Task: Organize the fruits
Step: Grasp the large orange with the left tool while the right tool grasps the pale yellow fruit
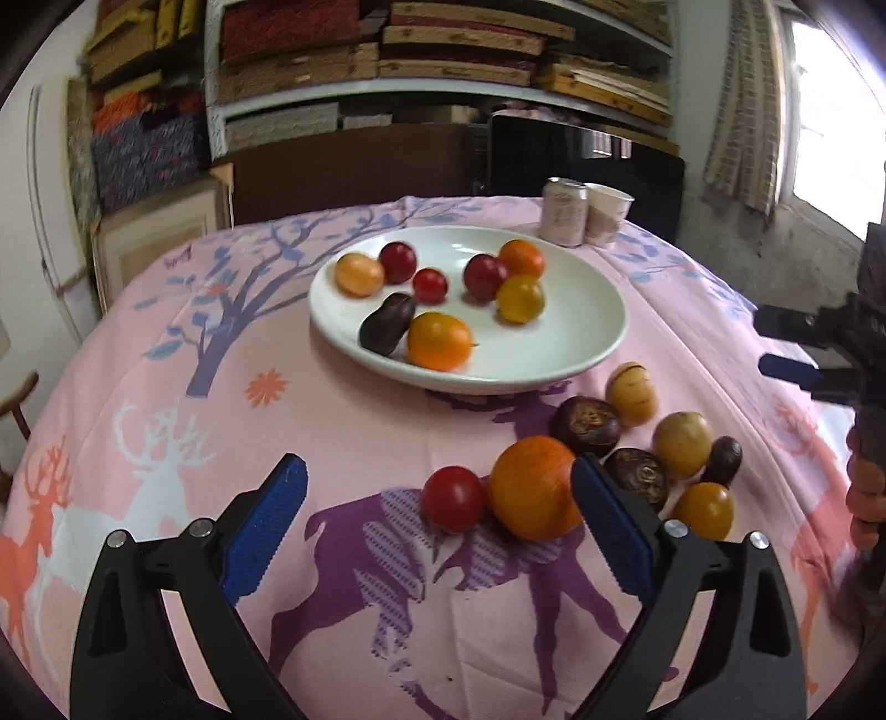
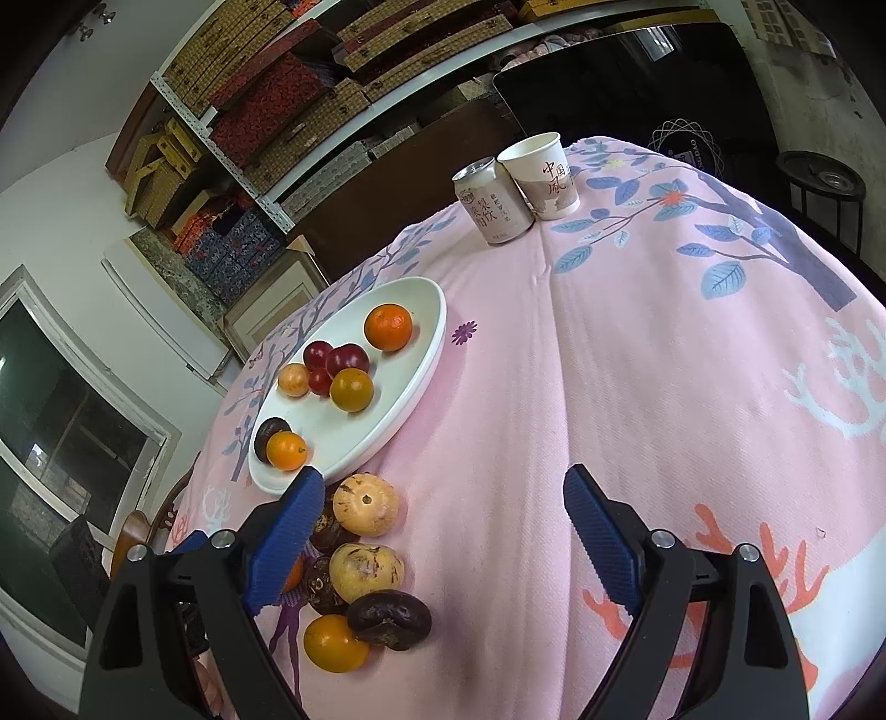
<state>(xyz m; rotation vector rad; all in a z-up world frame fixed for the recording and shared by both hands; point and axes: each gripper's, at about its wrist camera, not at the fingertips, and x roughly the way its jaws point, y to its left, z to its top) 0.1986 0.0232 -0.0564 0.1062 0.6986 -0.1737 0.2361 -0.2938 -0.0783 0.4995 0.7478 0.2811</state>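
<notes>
A white plate (image 1: 581,354) holds several fruits: red plums, orange and yellow ones, one dark one. It also shows in the right wrist view (image 2: 398,410). Loose fruits lie on the cloth in front of it: a big orange (image 1: 532,487), a red plum (image 1: 454,498), dark wrinkled fruits (image 1: 584,425) and tan ones (image 1: 682,444). My left gripper (image 1: 440,526) is open and empty, its right finger beside the orange. My right gripper (image 2: 443,531) is open and empty, just right of the loose pile (image 2: 365,570); it shows at the left wrist view's right edge (image 1: 786,343).
A drink can (image 2: 493,202) and a paper cup (image 2: 545,177) stand at the table's far edge. The round table wears a pink deer-print cloth (image 2: 664,387). Shelves with stacked boxes (image 1: 443,50) stand behind.
</notes>
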